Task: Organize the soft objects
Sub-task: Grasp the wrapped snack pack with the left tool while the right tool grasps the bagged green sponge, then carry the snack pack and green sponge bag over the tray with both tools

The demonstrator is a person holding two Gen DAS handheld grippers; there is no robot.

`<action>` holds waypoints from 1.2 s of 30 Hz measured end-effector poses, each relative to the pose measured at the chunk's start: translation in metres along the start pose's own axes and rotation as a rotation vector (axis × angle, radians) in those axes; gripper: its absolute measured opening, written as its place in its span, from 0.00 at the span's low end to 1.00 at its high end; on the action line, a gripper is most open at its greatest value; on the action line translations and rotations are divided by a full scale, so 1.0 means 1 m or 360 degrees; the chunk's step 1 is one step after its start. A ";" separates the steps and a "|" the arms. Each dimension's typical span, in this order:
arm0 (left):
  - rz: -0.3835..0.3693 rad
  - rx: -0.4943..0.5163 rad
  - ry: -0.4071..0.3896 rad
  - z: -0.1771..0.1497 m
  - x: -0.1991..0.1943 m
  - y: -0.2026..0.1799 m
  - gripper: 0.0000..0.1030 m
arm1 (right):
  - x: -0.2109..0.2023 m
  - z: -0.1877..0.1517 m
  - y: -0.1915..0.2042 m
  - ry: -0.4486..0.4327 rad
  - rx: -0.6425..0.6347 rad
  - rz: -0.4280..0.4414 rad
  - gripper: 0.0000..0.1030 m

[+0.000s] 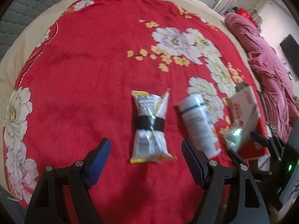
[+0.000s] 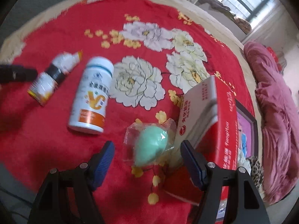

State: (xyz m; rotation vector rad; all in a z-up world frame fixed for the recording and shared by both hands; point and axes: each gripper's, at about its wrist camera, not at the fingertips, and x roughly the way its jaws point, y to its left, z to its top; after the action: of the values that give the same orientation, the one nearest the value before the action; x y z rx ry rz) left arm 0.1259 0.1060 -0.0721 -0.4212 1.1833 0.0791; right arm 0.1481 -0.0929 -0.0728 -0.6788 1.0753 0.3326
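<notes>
A white and yellow snack packet (image 1: 149,125) with a black band round its middle lies on the red flowered blanket (image 1: 84,74). My left gripper (image 1: 146,155) is open just short of it, fingers either side of its near end. The packet also shows in the right wrist view (image 2: 52,76). A green teardrop sponge in a clear bag (image 2: 151,147) lies between the open fingers of my right gripper (image 2: 147,157), not clamped. The sponge shows blurred in the left wrist view (image 1: 233,136). A white bottle (image 2: 91,95) lies between packet and sponge, also in the left wrist view (image 1: 198,125).
A red and white open carton (image 2: 211,119) stands right of the sponge, close to my right finger, and shows in the left wrist view (image 1: 244,110). A pink quilt (image 2: 274,112) is bunched along the bed's right side. The left gripper's tip (image 2: 16,73) shows at the left edge.
</notes>
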 end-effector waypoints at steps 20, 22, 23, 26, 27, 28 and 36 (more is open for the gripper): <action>0.0170 0.0064 0.0054 0.015 0.055 -0.012 0.44 | 0.027 0.017 -0.005 -0.0022 -0.0007 -0.0075 0.41; 0.0147 0.0052 0.0044 0.016 0.048 -0.011 0.44 | 0.012 0.018 -0.015 -0.0085 0.0064 0.0003 0.41; 0.0128 0.0042 0.0020 0.016 0.041 -0.012 0.44 | 0.001 0.018 -0.022 -0.0133 0.0105 0.0050 0.41; 0.0075 0.0042 -0.0051 0.018 0.016 -0.022 0.44 | -0.031 0.015 -0.042 -0.0252 0.0220 0.0143 0.41; 0.0065 0.0053 -0.0079 0.017 0.008 -0.029 0.44 | -0.040 0.013 -0.050 -0.0290 0.0273 0.0187 0.41; 0.0059 0.0079 -0.0112 0.018 -0.004 -0.040 0.43 | -0.053 0.010 -0.062 -0.0333 0.0349 0.0237 0.41; -0.0224 0.0315 -0.0221 0.023 -0.053 -0.138 0.43 | -0.111 -0.028 -0.146 -0.0543 0.0724 0.0347 0.41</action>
State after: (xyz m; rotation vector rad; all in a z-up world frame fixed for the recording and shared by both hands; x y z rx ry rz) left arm 0.1645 -0.0041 0.0213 -0.3180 1.0112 -0.1283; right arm 0.1608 -0.2133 0.0676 -0.0917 0.8554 0.3598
